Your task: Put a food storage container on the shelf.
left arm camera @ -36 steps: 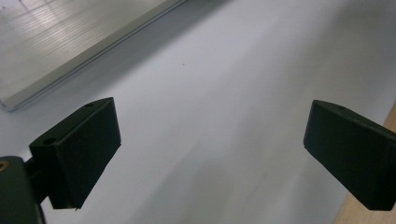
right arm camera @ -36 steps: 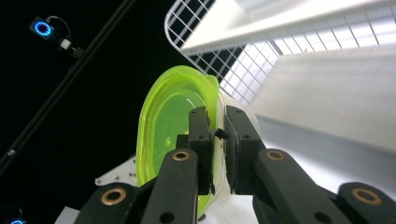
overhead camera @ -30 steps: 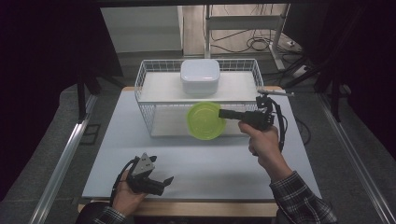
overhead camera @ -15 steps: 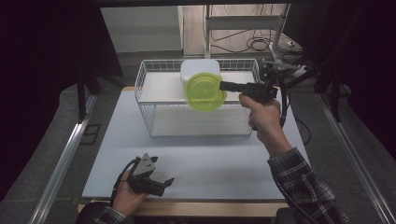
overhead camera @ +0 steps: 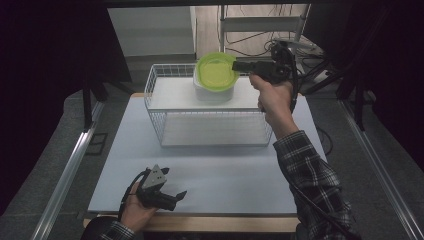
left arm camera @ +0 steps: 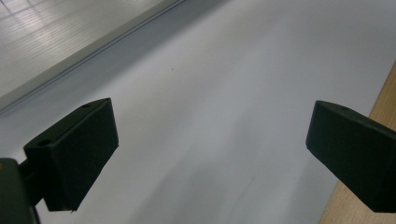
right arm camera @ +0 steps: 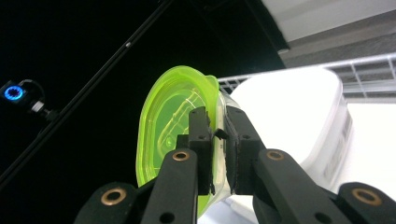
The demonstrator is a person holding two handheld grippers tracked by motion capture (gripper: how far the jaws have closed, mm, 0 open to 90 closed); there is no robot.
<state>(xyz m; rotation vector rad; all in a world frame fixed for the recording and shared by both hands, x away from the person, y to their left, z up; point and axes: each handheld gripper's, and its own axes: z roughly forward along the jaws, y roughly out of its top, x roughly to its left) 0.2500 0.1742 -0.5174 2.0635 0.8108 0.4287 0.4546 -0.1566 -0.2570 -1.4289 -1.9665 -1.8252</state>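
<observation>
We see a pale table (overhead camera: pixel 225 175) in a dark room, with a white wire basket (overhead camera: pixel 210 112) near the middle of the frame. Our right arm reaches up the right side, and the right gripper (overhead camera: pixel 239 65) has its jaws pinched tight on the rim of a green lid (overhead camera: pixel 216 71), which stands on its edge, tipped, over a white box (overhead camera: pixel 212 92) at the top of the frame. Our left hand (overhead camera: pixel 137 212) rests at the lower left with the left gripper (left arm camera: pixel 210 140), jaws wide apart and holding nothing.
</observation>
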